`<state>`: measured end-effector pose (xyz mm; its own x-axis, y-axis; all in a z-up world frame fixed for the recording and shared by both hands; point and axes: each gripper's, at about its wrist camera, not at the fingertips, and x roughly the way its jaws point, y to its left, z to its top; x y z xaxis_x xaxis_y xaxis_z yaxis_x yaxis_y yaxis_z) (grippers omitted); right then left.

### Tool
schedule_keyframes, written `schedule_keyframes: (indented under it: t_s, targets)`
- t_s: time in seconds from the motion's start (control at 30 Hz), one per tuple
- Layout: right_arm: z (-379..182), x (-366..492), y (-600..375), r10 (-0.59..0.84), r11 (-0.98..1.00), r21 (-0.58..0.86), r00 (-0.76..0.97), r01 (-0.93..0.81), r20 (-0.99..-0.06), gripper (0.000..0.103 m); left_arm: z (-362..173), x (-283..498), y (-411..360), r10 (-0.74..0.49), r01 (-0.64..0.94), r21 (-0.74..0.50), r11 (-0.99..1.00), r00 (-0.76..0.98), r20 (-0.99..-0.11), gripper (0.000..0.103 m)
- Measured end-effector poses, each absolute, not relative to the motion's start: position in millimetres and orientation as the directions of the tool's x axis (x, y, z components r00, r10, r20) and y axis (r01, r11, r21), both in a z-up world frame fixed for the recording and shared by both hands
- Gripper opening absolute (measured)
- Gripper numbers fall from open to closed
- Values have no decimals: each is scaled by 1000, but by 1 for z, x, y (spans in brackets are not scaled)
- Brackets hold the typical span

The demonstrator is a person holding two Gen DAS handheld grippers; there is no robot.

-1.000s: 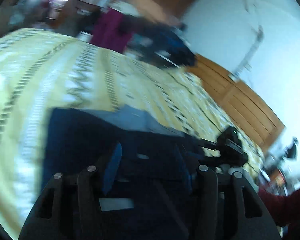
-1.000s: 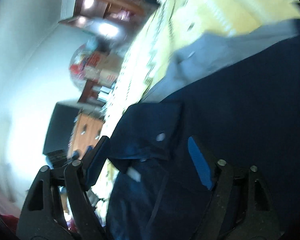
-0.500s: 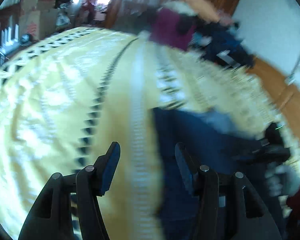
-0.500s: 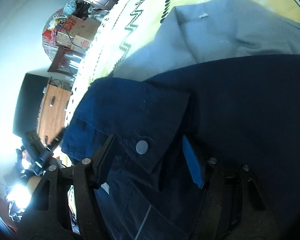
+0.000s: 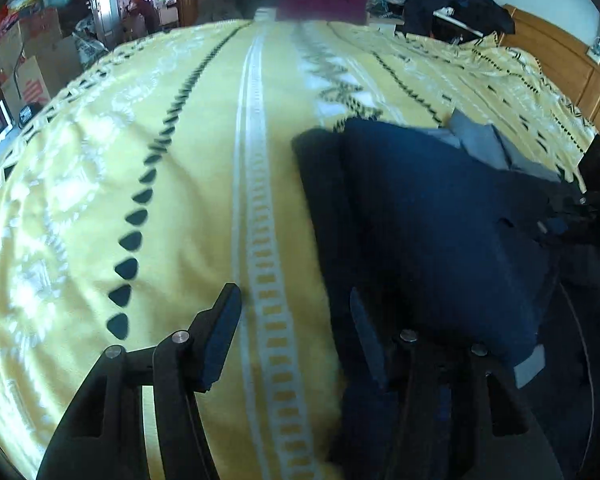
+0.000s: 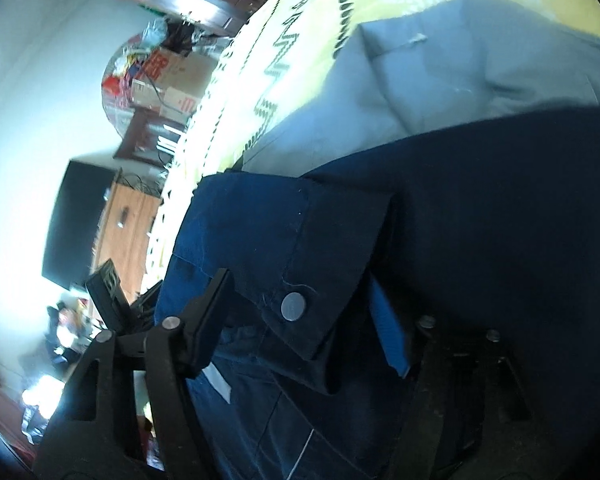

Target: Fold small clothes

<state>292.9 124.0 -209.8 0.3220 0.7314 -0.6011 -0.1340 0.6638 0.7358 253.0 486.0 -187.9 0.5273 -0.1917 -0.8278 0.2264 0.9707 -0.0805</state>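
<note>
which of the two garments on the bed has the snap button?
The navy garment, on top. Its folded-back cuff carries a round metal snap between the right claw's open fingers. The light grey garment underneath shows none.

Left hand-held gripper [image 5: 292, 328] and right hand-held gripper [image 6: 304, 316], both with jaws spread wide, empty.

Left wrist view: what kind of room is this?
Most likely a lived-in bedroom. The work surface is a bed under a yellow patterned bedspread with a wooden headboard; clothes are heaped at the far edge, and cardboard boxes are stacked alongside.
</note>
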Motion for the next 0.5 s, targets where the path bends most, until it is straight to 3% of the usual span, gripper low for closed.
schedule_keyframes:
  t_s: [0.03,0.1,0.13,0.2,0.37,0.43,0.5]
  targets:
    - [-209,292,125,721,676,723,325,-140,-611,61,-192,255,486,-198,228,-89,970,515,-834,59]
    - [-209,289,124,698,703,697,331,-144,-635,37,-187,255,486,-209,231,-102,968,503,-839,60]
    - [-212,290,122,704,695,706,325,-135,-631,32,-186,253,487,-213,234,-107,966,494,-843,60]
    - [-221,294,116,729,666,737,315,-119,-608,27,-178,244,494,-231,225,-133,965,499,-835,61]
    - [-224,295,115,759,630,766,315,-131,-570,35,-183,231,497,-249,224,-156,962,487,-837,64]
    - [-223,294,116,748,646,751,314,-136,-585,32,-187,233,495,-232,224,-136,965,489,-841,67]
    - [-224,295,115,738,657,742,317,-135,-596,22,-190,237,493,-221,224,-124,967,490,-843,69]
